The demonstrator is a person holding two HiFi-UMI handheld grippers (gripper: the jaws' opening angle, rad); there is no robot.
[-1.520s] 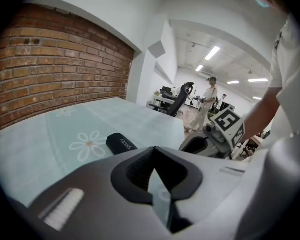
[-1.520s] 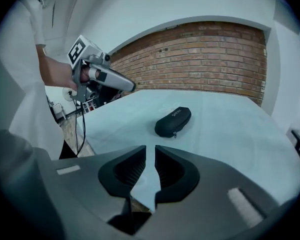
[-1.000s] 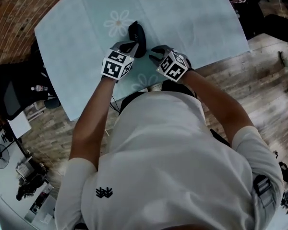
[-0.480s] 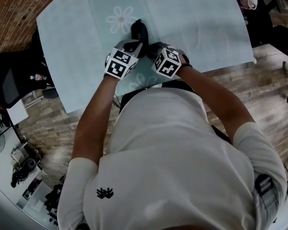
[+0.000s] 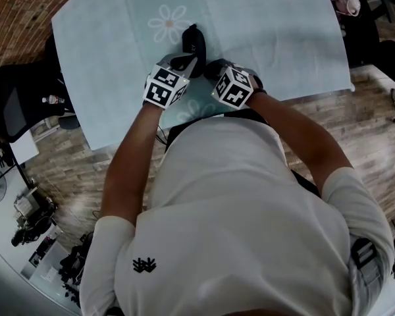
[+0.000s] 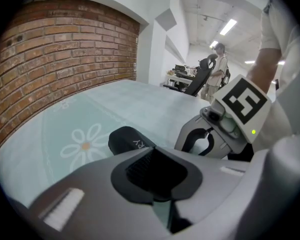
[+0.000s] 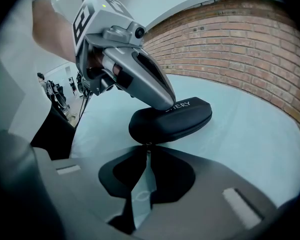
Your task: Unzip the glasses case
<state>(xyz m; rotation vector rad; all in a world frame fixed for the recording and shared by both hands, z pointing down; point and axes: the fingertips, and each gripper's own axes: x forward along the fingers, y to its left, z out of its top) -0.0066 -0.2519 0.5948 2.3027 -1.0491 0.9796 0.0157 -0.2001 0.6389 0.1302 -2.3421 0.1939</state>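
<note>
Lying on the pale blue daisy-printed tablecloth (image 5: 270, 31), near its front edge: a black oval fabric glasses case (image 5: 192, 41). Pressed from above by the tip of the left gripper (image 5: 184, 61), jaws brought together. Met at its near end by the right gripper (image 5: 214, 68), tips pinched on the small metal zip pull (image 7: 146, 144).

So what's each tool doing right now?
Left tool: closed, empty, tip resting on the glasses case.
Right tool: closed on the case's zipper pull.
</note>
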